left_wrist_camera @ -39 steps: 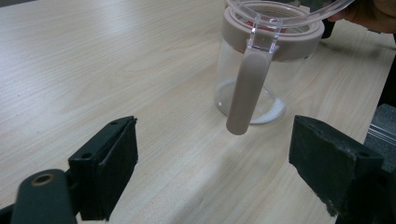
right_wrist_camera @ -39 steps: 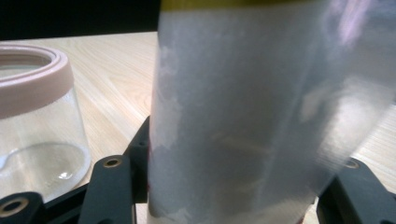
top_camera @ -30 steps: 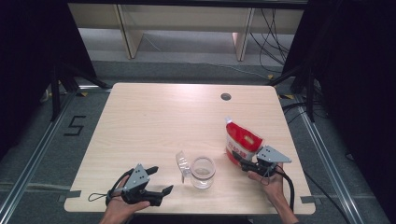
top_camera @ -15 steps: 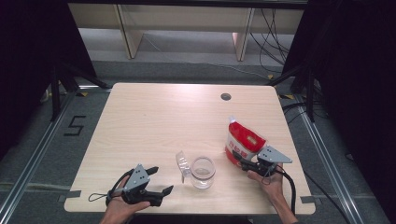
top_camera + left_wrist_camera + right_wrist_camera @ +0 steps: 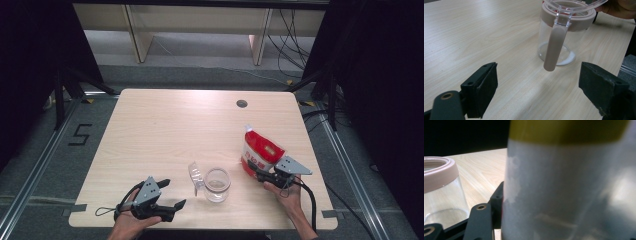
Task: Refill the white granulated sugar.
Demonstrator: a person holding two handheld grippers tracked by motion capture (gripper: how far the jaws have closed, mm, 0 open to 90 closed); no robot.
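A red and white pouch (image 5: 260,152) stands near the right edge of a pale wooden bench (image 5: 175,130), its red top leaning up and away toward the far side, so its long axis runs roughly upright with a backward tilt. Printed marks cover its white front, too small to read. From the right claw's own camera, the pouch (image 5: 569,187) looms very close as a frosted white surface under a yellow band, pressed against the one black jaw that can be seen. The right claw (image 5: 256,170), held by a hand at the near right corner, is clamped on the pouch's lower part.

Just left of the pouch sits a clear jar (image 5: 217,184) with a dusty pink rim, upright, its clear lid (image 5: 194,175) flipped open to the left. A thin layer of white powder lies at the bottom of the jar (image 5: 556,37), and a pink latch strap hangs down its side.

The left claw (image 5: 172,195) rests near the front left of the bench, jaws spread wide, holding nothing, pointed toward the jar
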